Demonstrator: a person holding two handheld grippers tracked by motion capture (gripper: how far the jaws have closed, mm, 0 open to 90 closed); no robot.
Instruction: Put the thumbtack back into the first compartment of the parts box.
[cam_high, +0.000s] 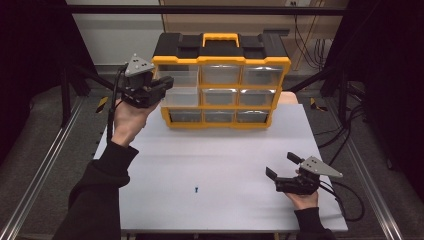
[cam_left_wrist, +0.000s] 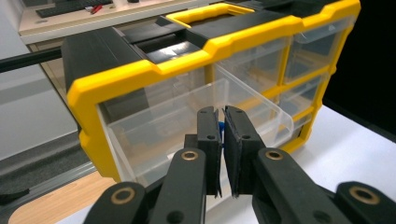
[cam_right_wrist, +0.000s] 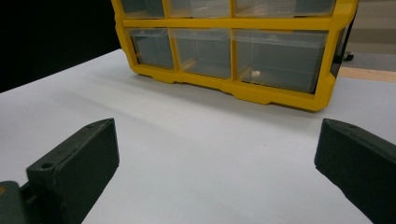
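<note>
Closest to the lens in the left gripper view, the left claw (cam_left_wrist: 220, 116) has its jaws pinched nearly together, and a sliver of something small and blue (cam_left_wrist: 221, 127) shows in the slit between the pads. I take it the claw is clenched on that blue piece, though too little of it shows to say what it is or which way it points. Just beyond the tips hangs the pulled-out clear drawer (cam_left_wrist: 196, 121), open top up, its front wall right under the pads. Its long axis runs from the claw back into the organiser (cam_left_wrist: 140, 77), and its front points out toward the person.

From the high view, the left claw (cam_high: 162, 86) sits at the organiser's upper left corner, against the drawer (cam_high: 181, 96) that juts out of the yellow frame there.

My reading is that this is the drop-in step: the piece is carried up and held over the open drawer. The next move calls for easing the tips a little further past the front wall, then letting go so the piece falls inside, not on the table (cam_high: 210, 165).

Well apart, the right claw (cam_high: 282, 167) rests low on the table near the person, jaws spread wide and grasping nothing. Between the claws, another tiny blue bit (cam_high: 197, 189) lies on the white top.
</note>
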